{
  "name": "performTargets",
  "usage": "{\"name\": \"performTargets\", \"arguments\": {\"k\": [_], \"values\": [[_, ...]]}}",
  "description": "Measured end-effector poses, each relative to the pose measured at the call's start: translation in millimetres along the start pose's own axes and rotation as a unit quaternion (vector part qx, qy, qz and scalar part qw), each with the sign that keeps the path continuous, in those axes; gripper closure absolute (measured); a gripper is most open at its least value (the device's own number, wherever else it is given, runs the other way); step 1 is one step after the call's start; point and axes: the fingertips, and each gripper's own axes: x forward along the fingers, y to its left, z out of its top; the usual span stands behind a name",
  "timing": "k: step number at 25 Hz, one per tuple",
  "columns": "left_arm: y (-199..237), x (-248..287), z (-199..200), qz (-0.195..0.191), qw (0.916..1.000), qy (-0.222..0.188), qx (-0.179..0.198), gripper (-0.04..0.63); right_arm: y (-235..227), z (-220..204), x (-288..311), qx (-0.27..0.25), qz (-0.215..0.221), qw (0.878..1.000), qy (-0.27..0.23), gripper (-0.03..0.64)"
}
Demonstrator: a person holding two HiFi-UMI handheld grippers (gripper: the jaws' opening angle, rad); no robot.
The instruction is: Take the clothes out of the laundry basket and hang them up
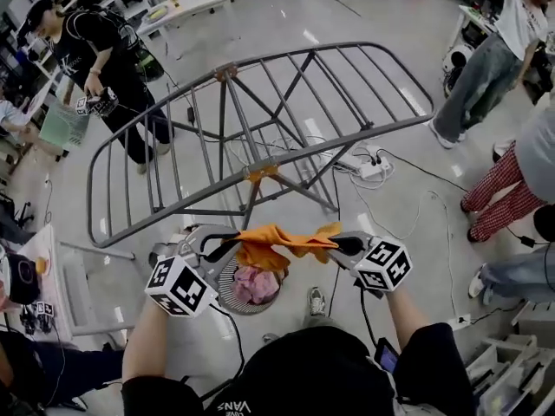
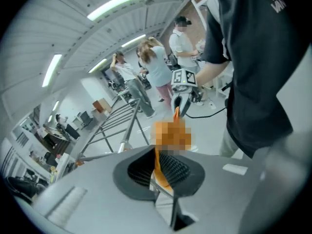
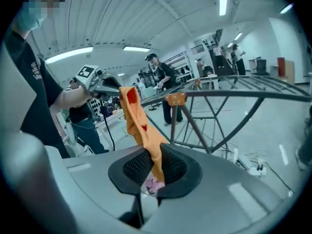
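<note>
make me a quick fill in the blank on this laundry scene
The left gripper and the right gripper both have their jaws shut on one ____ cloth.
The laundry basket below holds ____ clothes.
The drying rack ahead is ____ metal.
Missing words: orange; pink; grey.

Our head cam looks steeply down on the drying rack [image 1: 227,74]. Our left cam, v. close behind its jaws, faces the right gripper [image 2: 178,106]; our right cam faces the left gripper [image 3: 116,86]. All 3 share the rack & orange cloth [image 1: 277,241].
</note>
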Motion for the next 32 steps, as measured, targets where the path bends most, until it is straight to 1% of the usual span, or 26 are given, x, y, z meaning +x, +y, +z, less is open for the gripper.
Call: {"name": "performTargets", "arguments": {"k": [3, 7, 11, 15, 20, 24, 27, 32], "values": [[29, 16, 21, 0.043, 0.9986, -0.022, -0.024, 0.574, -22, 30, -44, 0.011, -0.040, 0.999, -0.029, 0.580], [62, 33, 58, 0.085, 0.9938, -0.060, -0.040, 0.574, -40, 71, -100, 0.008, -0.088, 0.994, -0.067, 0.580], [92, 43, 90, 0.113, 0.9876, -0.096, -0.052, 0.574, -47, 106, -141, -0.003, -0.132, 0.986, -0.100, 0.580], [120, 44, 114, 0.126, 0.9811, -0.137, -0.053, 0.574, -44, 138, -171, -0.015, -0.173, 0.976, -0.133, 0.580], [156, 36, 153, 0.122, 0.9753, -0.183, -0.020, 0.574, -39, 184, -211, -0.034, -0.239, 0.957, -0.163, 0.580], [187, 8, 181, 0.126, 0.9675, -0.218, 0.023, 0.574, -21, 219, -226, -0.053, -0.277, 0.943, -0.175, 0.580], [208, -11, 199, 0.133, 0.9631, -0.228, 0.052, 0.574, -11, 237, -233, -0.070, -0.306, 0.936, -0.161, 0.580], [246, -19, 229, 0.140, 0.9594, -0.223, 0.101, 0.574, -13, 262, -248, -0.081, -0.342, 0.928, -0.124, 0.580]]}}
